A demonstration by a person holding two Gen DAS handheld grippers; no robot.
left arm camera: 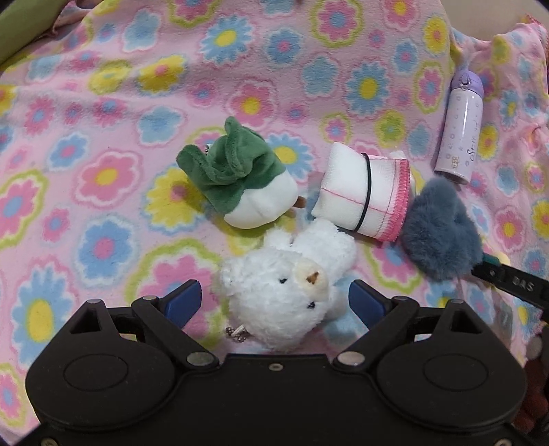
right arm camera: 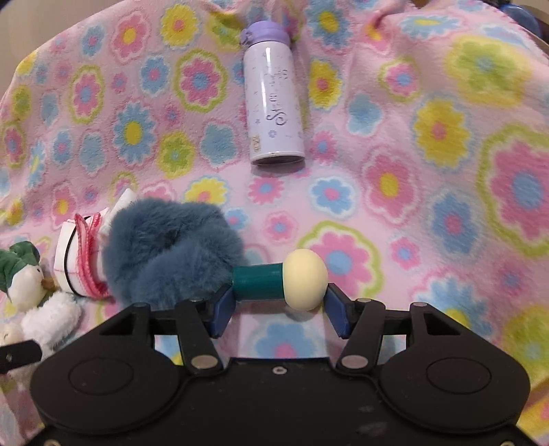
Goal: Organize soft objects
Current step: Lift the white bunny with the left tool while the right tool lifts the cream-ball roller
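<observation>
A pink flowered fleece blanket (left arm camera: 144, 103) covers everything I work over; I take the lilac bottle (right arm camera: 274, 99) as my landmark. It lies on its side, cap pointing away from me. Beyond the bottle's cap the blanket bunches into folds and ends at its far edge; to the bottle's right, in my right wrist view, the fleece runs bare all the way out, the widest free stretch. Far to the bottle's left, in my left wrist view, the blanket is bare too, up to a green cushion edge (left arm camera: 20, 31) at the corner.

Just below the bottle's base sits the blue-grey furry toy (right arm camera: 171, 250), with a teal handle (right arm camera: 257, 279) ending in a cream knob (right arm camera: 305, 279). To the left of the furry toy, touching it, lies a white cloth roll (left arm camera: 363, 192) with pink trim and a black band round it. Left of that, farther from the bottle, lies the green-and-white plush (left arm camera: 243, 182), and nearer me than the roll lies the white fluffy bear (left arm camera: 291, 291), face up, its paws reaching the roll.

My right gripper (right arm camera: 278, 310) is partly open, one pad beside the teal handle's end and the other beside the knob; I cannot tell if either pad presses, and nothing looks clamped. My left gripper (left arm camera: 274, 303) is spread wide around the bear's head, pads standing clear of the fur on both sides.
</observation>
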